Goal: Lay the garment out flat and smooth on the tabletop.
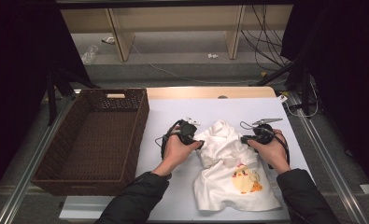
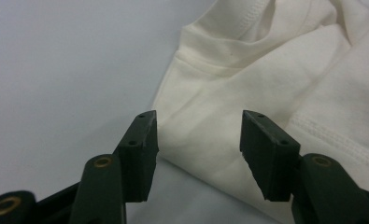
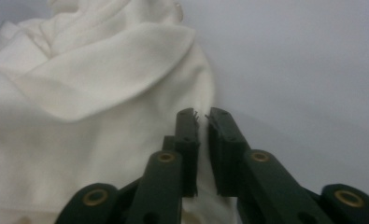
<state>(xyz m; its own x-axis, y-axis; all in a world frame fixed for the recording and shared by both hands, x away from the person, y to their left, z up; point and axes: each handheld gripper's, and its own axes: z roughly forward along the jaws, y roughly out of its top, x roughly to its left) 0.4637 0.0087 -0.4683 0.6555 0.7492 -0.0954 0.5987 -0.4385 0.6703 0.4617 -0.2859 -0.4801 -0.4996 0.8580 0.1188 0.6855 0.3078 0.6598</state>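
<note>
The shirt (image 1: 231, 172) lay crumpled on the worktop (image 1: 173, 116), right of the basket (image 1: 93, 140), between my two grippers. My left gripper (image 2: 198, 140) stood spread at its edge. My right gripper (image 3: 203, 116) was nearly pressed together, a thin gap left, beside the cloth.

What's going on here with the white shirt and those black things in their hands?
A person is working a crumpled white T-shirt with a chick print on a white-covered table, one tool in each hand. The left tool is open at the shirt's edge; the right tool is nearly closed at the other side, no cloth visibly between its jaws. A wicker basket sits at the left.
</note>
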